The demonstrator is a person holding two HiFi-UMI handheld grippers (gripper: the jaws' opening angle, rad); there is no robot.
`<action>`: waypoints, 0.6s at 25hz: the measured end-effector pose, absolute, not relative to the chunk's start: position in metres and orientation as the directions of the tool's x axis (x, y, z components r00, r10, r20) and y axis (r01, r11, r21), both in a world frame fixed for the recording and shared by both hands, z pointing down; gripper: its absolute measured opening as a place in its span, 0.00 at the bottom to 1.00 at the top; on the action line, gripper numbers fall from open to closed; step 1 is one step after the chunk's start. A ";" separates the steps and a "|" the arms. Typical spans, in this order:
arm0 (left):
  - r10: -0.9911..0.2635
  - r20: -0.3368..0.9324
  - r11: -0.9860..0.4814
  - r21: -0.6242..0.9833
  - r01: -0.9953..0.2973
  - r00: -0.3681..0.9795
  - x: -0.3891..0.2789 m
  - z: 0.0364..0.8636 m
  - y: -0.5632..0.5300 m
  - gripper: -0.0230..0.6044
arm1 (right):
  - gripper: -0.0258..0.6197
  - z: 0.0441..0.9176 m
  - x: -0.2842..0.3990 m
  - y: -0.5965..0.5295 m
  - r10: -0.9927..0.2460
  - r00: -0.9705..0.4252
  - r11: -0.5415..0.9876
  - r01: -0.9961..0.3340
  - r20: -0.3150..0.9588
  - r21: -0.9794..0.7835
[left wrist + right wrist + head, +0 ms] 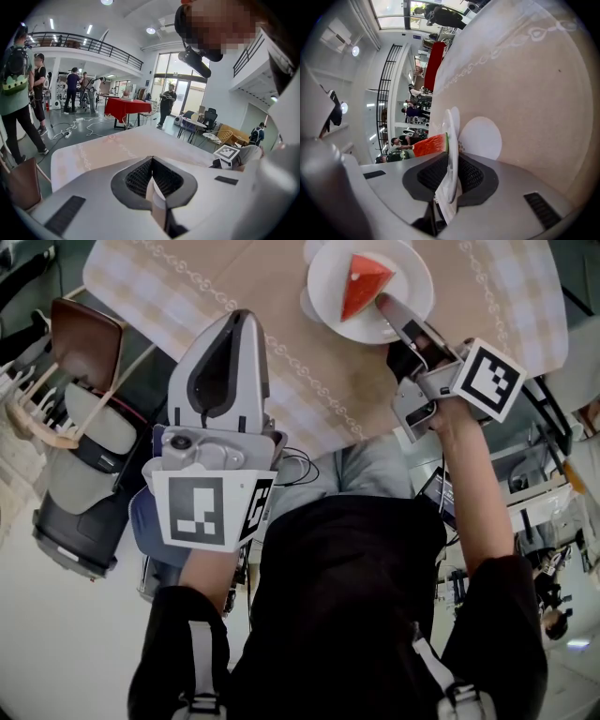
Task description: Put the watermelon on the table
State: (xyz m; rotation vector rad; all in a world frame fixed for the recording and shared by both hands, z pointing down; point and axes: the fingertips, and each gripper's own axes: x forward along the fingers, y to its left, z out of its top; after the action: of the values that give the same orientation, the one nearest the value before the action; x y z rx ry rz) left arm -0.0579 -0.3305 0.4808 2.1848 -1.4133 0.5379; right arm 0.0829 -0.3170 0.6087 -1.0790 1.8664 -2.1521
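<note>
A red watermelon wedge (364,282) lies on a white plate (412,277) at the far side of the table (281,362), which has a pale checked cloth. My right gripper (386,306) reaches in from the right and is shut on the plate's near rim. The right gripper view has the plate (452,136) edge-on between the pads of the right gripper (451,157), with the watermelon (431,144) on the plate's far side. My left gripper (239,317) hovers over the table's near left part. It is shut with nothing in it, and its pads meet in the left gripper view (151,159).
A white round disc (482,138) lies on the cloth beside the plate. A brown chair (84,338) and a wicker chair (37,409) stand left of the table. Several people and a red-covered table (126,107) are far off in the hall.
</note>
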 end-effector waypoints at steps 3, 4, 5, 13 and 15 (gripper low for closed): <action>-0.728 0.563 -0.355 0.180 -0.917 0.392 -0.055 0.482 -0.332 0.05 | 0.25 0.602 0.081 -0.316 -0.490 -0.766 -0.219 -0.355 0.417 -0.909; -0.728 0.563 -0.355 0.180 -0.917 0.392 -0.054 0.482 -0.332 0.05 | 0.27 0.601 0.080 -0.315 -0.482 -0.771 -0.211 -0.360 0.417 -0.909; -0.728 0.564 -0.354 0.180 -0.918 0.391 -0.054 0.482 -0.332 0.05 | 0.27 0.601 0.080 -0.313 -0.473 -0.772 -0.207 -0.370 0.424 -0.906; -0.731 0.564 -0.351 0.172 -0.920 0.384 -0.055 0.480 -0.331 0.05 | 0.32 0.603 0.089 -0.301 -0.441 -0.718 -0.138 -0.540 0.539 -0.831; -0.731 0.564 -0.354 0.168 -0.920 0.384 -0.053 0.479 -0.329 0.05 | 0.33 0.602 0.091 -0.300 -0.441 -0.721 -0.132 -0.538 0.535 -0.833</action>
State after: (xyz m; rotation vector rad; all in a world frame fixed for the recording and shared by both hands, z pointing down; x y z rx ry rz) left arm -0.0532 -0.3293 0.4793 2.1888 -1.4191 0.5511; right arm 0.0914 -0.2998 0.6020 -1.1969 2.1165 -2.1044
